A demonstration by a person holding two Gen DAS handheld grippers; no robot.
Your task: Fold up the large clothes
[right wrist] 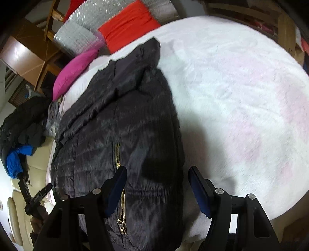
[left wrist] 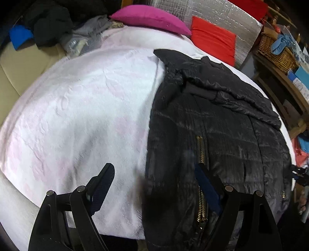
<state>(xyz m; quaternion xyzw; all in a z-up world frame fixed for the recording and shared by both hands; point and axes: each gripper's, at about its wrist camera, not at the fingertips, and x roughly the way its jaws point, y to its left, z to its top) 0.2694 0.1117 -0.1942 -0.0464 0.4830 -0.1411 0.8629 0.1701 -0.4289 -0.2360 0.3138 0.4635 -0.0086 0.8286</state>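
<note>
A black quilted jacket (left wrist: pixel 222 131) with a gold zipper (left wrist: pixel 201 152) lies flat on a white and pink blanket (left wrist: pixel 87 108). A sleeve is folded across its upper part. My left gripper (left wrist: pixel 154 173) is open and empty, hovering over the jacket's left edge near the hem. In the right wrist view the same jacket (right wrist: pixel 123 123) lies on the blanket (right wrist: pixel 241 96). My right gripper (right wrist: pixel 157 175) is open and empty above the jacket's right edge. The left gripper (right wrist: pixel 41 194) shows small at the far left.
A magenta pillow (left wrist: pixel 150 18) and a red cushion (left wrist: pixel 214 38) lie at the far end. A pile of dark clothes (left wrist: pixel 50 23) sits at the back left. A wicker basket (left wrist: pixel 276 50) stands on wooden shelving to the right.
</note>
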